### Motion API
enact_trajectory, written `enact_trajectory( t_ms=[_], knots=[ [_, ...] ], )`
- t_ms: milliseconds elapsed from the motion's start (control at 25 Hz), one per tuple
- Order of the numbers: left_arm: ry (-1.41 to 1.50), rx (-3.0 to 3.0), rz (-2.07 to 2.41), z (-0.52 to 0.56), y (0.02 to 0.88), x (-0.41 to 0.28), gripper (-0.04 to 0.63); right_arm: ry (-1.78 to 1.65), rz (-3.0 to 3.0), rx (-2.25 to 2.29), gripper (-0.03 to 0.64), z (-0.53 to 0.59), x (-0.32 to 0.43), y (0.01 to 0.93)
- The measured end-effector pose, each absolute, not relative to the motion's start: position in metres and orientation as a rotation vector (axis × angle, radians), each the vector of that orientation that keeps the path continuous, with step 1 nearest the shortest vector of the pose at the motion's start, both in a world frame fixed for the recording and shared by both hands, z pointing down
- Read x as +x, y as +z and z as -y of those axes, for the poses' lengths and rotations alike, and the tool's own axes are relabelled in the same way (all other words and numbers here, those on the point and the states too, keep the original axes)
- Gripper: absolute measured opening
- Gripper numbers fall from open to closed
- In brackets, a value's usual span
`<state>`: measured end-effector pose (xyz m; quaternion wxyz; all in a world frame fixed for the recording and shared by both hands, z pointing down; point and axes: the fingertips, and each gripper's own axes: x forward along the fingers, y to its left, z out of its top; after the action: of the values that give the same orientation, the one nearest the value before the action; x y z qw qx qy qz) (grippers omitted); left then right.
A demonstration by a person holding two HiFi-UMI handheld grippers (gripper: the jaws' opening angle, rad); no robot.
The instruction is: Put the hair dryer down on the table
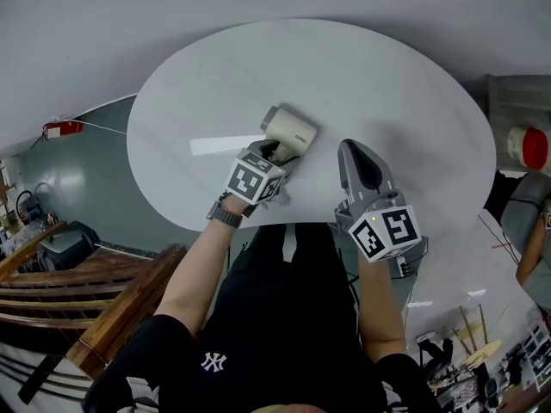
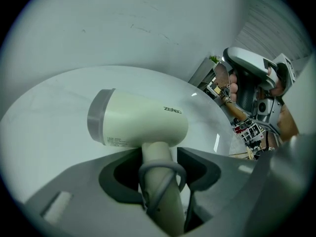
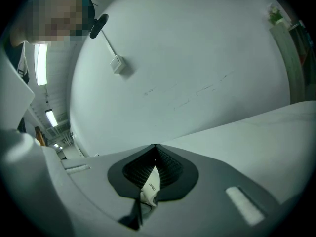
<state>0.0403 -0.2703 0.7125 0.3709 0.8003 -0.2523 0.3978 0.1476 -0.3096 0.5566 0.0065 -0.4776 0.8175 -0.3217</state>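
- Left gripper view: left gripper [image 2: 159,168] jaws are closed on the handle of hair dryer [image 2: 138,118], w/ grey cord [image 2: 159,174] looped round it.
- Hair dryer is held over white table [image 1: 387,84], nr its front edge.
- Right gripper [image 3: 153,152] jaws are shut tip-to-tip, w/ small white tag [image 3: 151,185] pinched betw. them.

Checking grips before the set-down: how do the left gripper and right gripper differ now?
The left gripper is shut on the handle of the hair dryer; the right gripper pinches only a small white tag. The left gripper's jaws are held apart by the handle; the right gripper's nearly meet. Both are grey and shut.
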Motion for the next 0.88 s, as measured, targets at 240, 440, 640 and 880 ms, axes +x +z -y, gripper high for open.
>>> enact_trajectory(
  t_ms=[240,440,640,880],
  knots=[
    [0.997,2.047,0.643,0.27,0.71,0.037,0.236,-1.001,-2.582,-1.469,0.023,0.305,0.14,0.554],
    [0.955,2.068,0.67,0.27,0.693,0.026,0.239,-0.985,-2.637,-1.452,0.023,0.297,0.124,0.553],
    [0.893,2.134,0.755,0.274,0.657,0.012,0.238,-0.946,-2.661,-1.472,0.023,0.287,0.109,0.544],
    [0.681,2.259,0.805,0.268,0.596,0.002,0.136,-0.887,-2.674,-1.504,0.023,0.27,0.089,0.525]
  ],
)
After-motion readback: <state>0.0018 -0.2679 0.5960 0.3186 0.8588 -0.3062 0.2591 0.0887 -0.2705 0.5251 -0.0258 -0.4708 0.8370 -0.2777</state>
